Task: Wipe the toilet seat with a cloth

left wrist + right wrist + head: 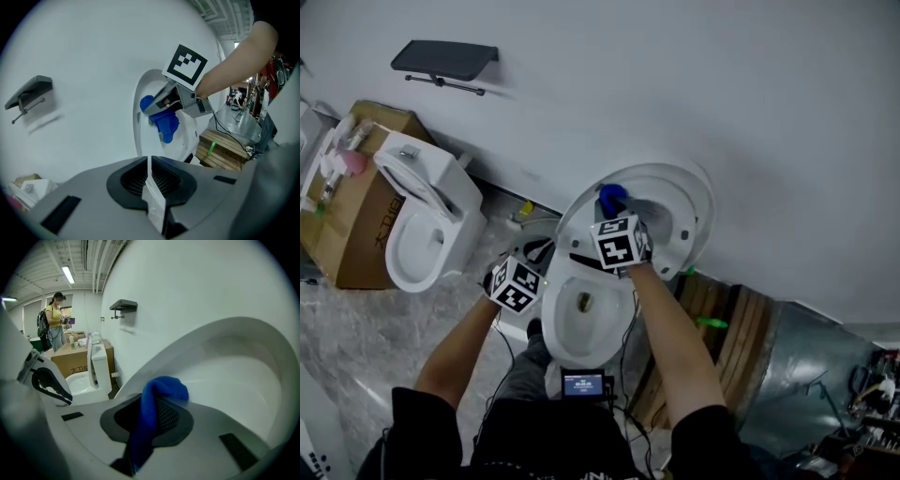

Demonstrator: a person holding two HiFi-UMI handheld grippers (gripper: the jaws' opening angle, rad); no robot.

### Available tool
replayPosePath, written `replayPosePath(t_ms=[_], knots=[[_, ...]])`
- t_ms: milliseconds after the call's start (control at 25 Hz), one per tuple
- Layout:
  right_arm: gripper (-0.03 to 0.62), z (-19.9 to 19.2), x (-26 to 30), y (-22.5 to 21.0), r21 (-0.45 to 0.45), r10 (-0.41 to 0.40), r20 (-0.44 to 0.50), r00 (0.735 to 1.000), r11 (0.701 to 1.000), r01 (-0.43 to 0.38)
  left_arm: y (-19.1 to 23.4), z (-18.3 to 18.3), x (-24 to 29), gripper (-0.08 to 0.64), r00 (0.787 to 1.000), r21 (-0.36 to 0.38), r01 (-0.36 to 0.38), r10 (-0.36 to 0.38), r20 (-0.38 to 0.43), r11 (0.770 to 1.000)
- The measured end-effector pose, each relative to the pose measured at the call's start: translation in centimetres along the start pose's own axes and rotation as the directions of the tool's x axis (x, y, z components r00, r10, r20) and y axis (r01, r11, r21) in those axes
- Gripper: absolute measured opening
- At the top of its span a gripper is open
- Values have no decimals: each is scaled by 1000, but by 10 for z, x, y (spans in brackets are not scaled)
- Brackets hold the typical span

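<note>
A white toilet stands below me with its lid [675, 192] raised against the wall and its bowl [581, 309] open. My right gripper [609, 211] is shut on a blue cloth [611, 197], which it holds against the lid's inner face. In the right gripper view the cloth [161, 387] bulges from between the jaws, with the lid [234, 376] just beyond. My left gripper [534, 258] hovers at the bowl's left side. Its jaws [150, 161] are shut on a thin white scrap [153, 199]. It looks toward the right gripper [152, 105] and the cloth [166, 124].
A second white toilet [427, 220] and a cardboard box [356, 206] stand to the left. A dark shelf [445, 61] hangs on the wall. A wooden pallet [722, 328] and a silver duct [806, 375] lie to the right. Cables trail on the floor. A person [56, 315] stands far off.
</note>
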State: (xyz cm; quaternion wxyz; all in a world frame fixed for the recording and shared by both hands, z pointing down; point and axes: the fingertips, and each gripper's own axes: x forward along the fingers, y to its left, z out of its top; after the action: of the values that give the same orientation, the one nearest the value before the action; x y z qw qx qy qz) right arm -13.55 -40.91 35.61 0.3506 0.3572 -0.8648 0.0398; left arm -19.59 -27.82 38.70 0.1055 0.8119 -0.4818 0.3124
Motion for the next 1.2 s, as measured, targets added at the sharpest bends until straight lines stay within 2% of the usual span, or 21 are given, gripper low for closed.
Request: replayPosePath(t_ms=[160, 280, 400, 640, 840, 960, 1040, 1200], knots=[[61, -1, 0, 4, -36, 0, 11, 1000, 999, 0, -4, -12, 0, 34, 1000, -22, 23, -23, -5, 1000], [61, 0, -3, 6, -32, -11, 34, 999, 999, 12, -14, -14, 1, 34, 999, 4, 50, -50, -5, 999], [61, -2, -2, 18, -84, -8, 43, 999, 996, 12, -19, -20, 0, 34, 998, 17, 70, -70, -10, 997], [61, -5, 3, 30, -103, -46, 82, 996, 993, 54, -15, -34, -3, 34, 996, 37, 85, -83, -40, 996], [61, -8, 7, 33, -127, -105, 146, 984, 984, 124, -17, -45, -1, 34, 994, 25, 99, -98, -54, 995], [61, -19, 15, 46, -143, -106, 147, 984, 982, 127, -21, -51, -1, 34, 992, 32, 115, -113, -63, 993], [60, -34, 26, 55, -123, -98, 124, 987, 986, 113, -22, -56, 0, 34, 990, 38, 125, -122, -71, 991], [60, -73, 47, 66, -28, -48, 58, 997, 998, 50, -19, -60, 1, 34, 990, 41, 126, -123, -71, 991]])
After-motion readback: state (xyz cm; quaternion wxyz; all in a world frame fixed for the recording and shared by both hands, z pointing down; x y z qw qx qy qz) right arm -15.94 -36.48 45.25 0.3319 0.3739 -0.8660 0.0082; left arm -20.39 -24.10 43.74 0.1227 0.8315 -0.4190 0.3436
